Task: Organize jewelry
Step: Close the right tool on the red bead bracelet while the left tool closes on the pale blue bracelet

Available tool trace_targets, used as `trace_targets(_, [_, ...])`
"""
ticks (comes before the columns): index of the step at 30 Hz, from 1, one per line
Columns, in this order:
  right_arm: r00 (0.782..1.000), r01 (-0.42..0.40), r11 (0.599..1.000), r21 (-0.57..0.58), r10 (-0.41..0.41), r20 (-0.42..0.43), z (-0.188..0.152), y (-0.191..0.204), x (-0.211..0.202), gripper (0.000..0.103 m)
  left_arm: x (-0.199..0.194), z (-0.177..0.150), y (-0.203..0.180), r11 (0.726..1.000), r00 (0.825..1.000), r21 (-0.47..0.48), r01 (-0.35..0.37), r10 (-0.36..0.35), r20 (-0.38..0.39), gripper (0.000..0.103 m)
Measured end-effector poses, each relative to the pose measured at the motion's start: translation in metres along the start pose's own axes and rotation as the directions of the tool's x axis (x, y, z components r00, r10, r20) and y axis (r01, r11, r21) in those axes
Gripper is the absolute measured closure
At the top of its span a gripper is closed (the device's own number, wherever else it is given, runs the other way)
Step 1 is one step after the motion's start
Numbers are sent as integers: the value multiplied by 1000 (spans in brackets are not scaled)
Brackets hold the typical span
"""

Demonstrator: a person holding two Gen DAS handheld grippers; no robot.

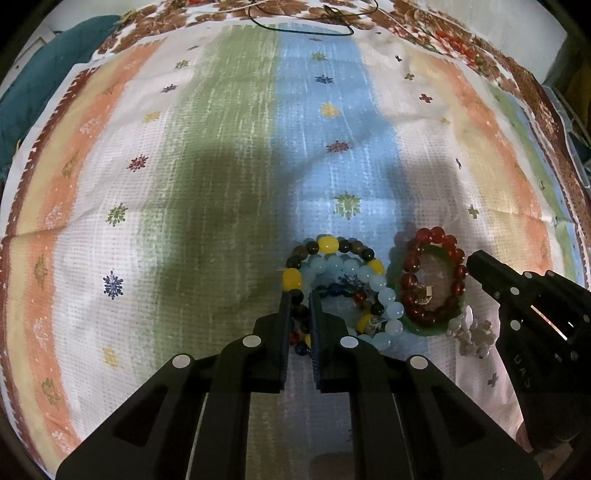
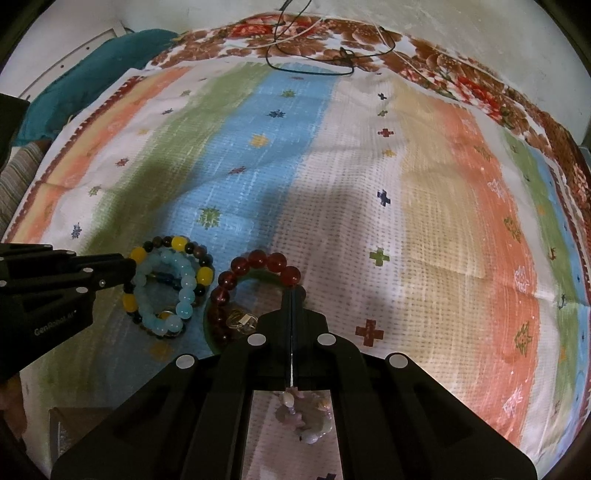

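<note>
On the striped cloth lies a pile of bracelets. A dark-and-yellow bead bracelet (image 1: 328,245) (image 2: 177,243) rings a pale blue bead bracelet (image 1: 384,295) (image 2: 181,291). To its right a dark red bead bracelet (image 1: 412,266) (image 2: 258,260) lies over a green bangle (image 1: 424,326) with a small gold piece (image 2: 240,319) inside. My left gripper (image 1: 299,295) is shut on the dark-and-yellow bracelet's beads. My right gripper (image 2: 292,293) is shut at the red bracelet's right side. A pale stone bracelet (image 1: 474,338) (image 2: 306,417) lies under it.
The striped cloth (image 1: 221,166) (image 2: 424,221) covers a floral bedsheet (image 2: 461,81). A black cord (image 1: 306,29) (image 2: 314,62) lies at the far edge. A teal cloth (image 1: 44,81) (image 2: 92,81) sits at the far left.
</note>
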State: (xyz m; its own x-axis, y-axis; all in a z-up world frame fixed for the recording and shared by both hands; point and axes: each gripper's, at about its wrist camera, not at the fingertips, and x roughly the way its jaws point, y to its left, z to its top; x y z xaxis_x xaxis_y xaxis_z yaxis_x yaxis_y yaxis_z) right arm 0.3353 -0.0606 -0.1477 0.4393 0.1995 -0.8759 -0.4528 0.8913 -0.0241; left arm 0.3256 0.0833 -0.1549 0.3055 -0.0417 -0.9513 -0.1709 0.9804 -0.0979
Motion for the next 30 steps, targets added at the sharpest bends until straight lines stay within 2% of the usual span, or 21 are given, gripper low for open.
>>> trace_targets(3, [1000,2,1000,-1,-2,-1,0,1,0,102,-1,1,0,1000,1000,-7,-3,3,8,87])
trace_targets(16, [1000,-8,1000,13,8,-14,-2,-4,5,102,9,2,-4,999,999,-12,40,-41,-22,80])
trace_targets(26, [1000,-12,1000,13,12,-18,-2,-5,6,102,22,2,1,1000,999,-28,7,-8,-33,79])
trace_targets(30, [1000,-13,1000,13,14,-20,-2,-5,7,102,23,3,4,999,999,-31,12,-14,-35,83])
